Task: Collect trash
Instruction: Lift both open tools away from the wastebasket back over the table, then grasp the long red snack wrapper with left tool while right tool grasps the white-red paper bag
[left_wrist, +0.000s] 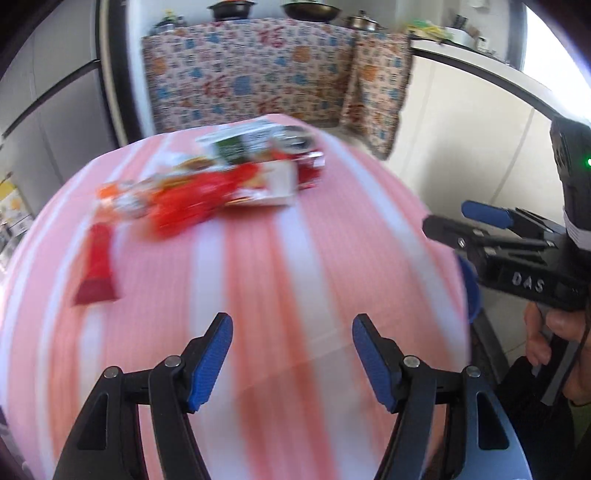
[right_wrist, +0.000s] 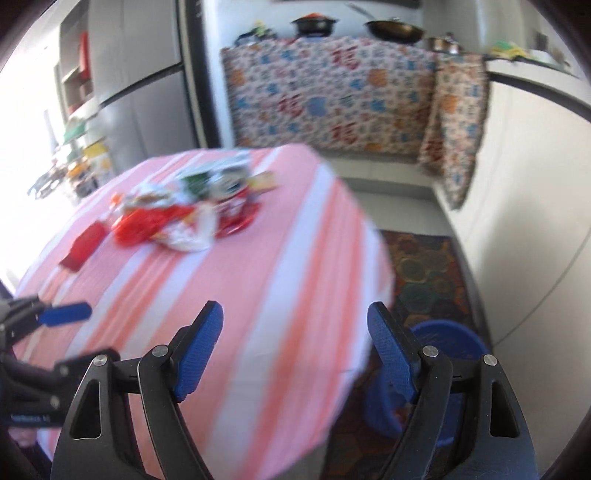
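A blurred heap of trash (left_wrist: 229, 181) lies at the far side of the pink-and-white striped table (left_wrist: 258, 295): red and orange wrappers, a white carton, a crushed red can. A flat red packet (left_wrist: 96, 271) lies apart at the left. My left gripper (left_wrist: 291, 325) hangs open over the near part of the table, nothing between its blue pads. My right gripper (right_wrist: 295, 314) is open too, empty, over the table's right edge; the trash heap (right_wrist: 184, 214) and the red packet (right_wrist: 83, 247) lie beyond it. A blue bin (right_wrist: 443, 339) stands on the floor beside the table.
The right gripper (left_wrist: 480, 221) shows at the right of the left wrist view, held by a hand (left_wrist: 546, 332). A counter draped in patterned cloth (right_wrist: 332, 99) carries pots and pans behind the table. A grey fridge (right_wrist: 147, 74) stands at left, a patterned rug (right_wrist: 424, 266) on the floor.
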